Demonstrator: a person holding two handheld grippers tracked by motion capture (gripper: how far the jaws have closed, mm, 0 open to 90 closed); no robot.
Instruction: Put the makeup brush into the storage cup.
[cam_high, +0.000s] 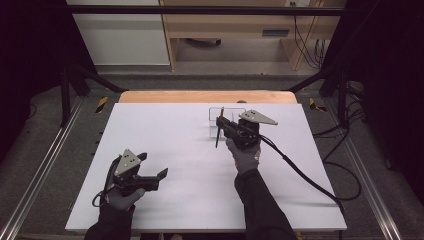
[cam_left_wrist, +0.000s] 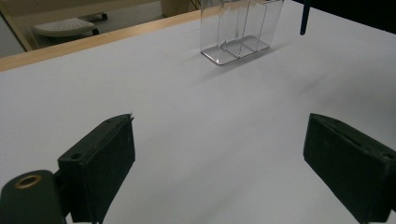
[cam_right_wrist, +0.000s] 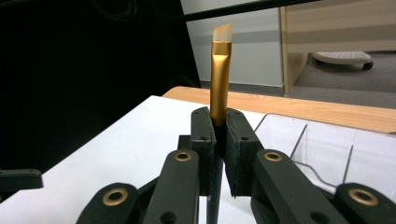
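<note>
Your right gripper is clamped on the brush just beside the organizer; it's light and slim, so grip mid-handle. Your left gripper is agape.

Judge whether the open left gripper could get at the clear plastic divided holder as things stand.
Probably yes: the left gripper is open, with bare white table between it and the clear plastic divided holder.
</note>
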